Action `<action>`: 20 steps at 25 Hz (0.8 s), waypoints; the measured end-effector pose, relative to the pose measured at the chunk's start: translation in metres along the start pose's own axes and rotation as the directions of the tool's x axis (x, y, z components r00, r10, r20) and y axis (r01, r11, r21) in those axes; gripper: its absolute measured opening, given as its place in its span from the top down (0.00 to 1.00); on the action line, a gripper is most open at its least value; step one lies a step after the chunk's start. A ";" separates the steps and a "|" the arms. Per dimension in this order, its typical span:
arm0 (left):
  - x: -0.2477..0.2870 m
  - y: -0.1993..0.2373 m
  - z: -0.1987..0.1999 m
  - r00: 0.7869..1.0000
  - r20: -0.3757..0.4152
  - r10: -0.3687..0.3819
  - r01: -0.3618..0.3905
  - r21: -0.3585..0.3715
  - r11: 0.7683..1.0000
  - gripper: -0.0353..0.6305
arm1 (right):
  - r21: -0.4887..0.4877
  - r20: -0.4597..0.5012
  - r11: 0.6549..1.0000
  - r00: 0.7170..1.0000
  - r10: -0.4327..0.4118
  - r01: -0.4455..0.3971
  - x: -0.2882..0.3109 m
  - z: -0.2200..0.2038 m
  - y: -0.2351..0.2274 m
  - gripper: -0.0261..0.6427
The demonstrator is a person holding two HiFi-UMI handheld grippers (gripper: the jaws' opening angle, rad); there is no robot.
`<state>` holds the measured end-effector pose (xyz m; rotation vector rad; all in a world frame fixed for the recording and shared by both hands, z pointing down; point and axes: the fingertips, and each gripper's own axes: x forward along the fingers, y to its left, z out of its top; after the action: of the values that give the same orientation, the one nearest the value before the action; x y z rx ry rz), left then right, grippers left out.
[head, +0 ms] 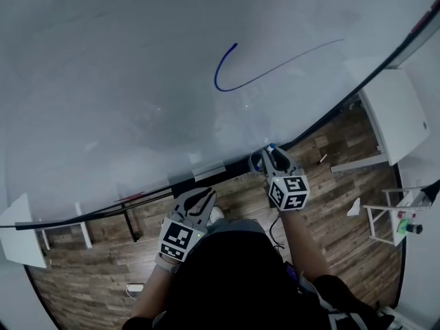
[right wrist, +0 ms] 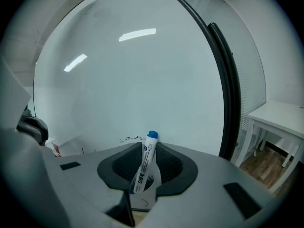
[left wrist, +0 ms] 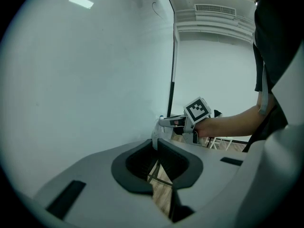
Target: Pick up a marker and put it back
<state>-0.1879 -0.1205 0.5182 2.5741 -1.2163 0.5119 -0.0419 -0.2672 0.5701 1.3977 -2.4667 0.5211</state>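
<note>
A white marker with a blue cap [right wrist: 144, 170] stands slanted between the jaws of my right gripper [right wrist: 148, 148], cap pointing away at the whiteboard [right wrist: 142, 80]; the pads press on its barrel. In the head view that right gripper [head: 269, 157] is at the board's bottom ledge [head: 206, 174], the marker's blue cap [head: 270, 146] close to the board. A blue curved line [head: 227, 81] is drawn on the whiteboard [head: 124, 81]. My left gripper [head: 199, 201] hangs lower left of the ledge, jaws together with nothing between them [left wrist: 156, 144]. The left gripper view also shows the right gripper [left wrist: 161, 123].
A reddish object [head: 132, 198] lies on the ledge to the left. A white table [head: 399, 115] stands right of the board, a small white rack [head: 385, 215] nearer on the wooden floor [head: 330, 184], and a white shelf [head: 17, 236] at the left.
</note>
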 end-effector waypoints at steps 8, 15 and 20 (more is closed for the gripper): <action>0.012 -0.002 0.004 0.998 0.005 -0.057 0.057 0.022 0.998 0.87 | 0.027 0.049 0.999 0.999 -0.024 0.023 -0.012 0.011 -0.004 0.83; 0.020 -0.011 0.017 0.997 0.031 -0.077 0.076 0.021 0.997 0.87 | 0.068 0.144 0.998 0.989 -0.027 0.017 -0.043 0.046 -0.006 0.83; 0.028 -0.024 0.024 0.995 0.038 -0.093 0.092 0.023 0.995 0.87 | 0.125 0.235 0.992 0.972 -0.020 -0.010 -0.073 0.077 -0.013 0.83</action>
<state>-0.1475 -0.1343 0.5061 2.6551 -1.1030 0.4603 0.0019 -0.2501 0.4747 1.5982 -2.6551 0.5462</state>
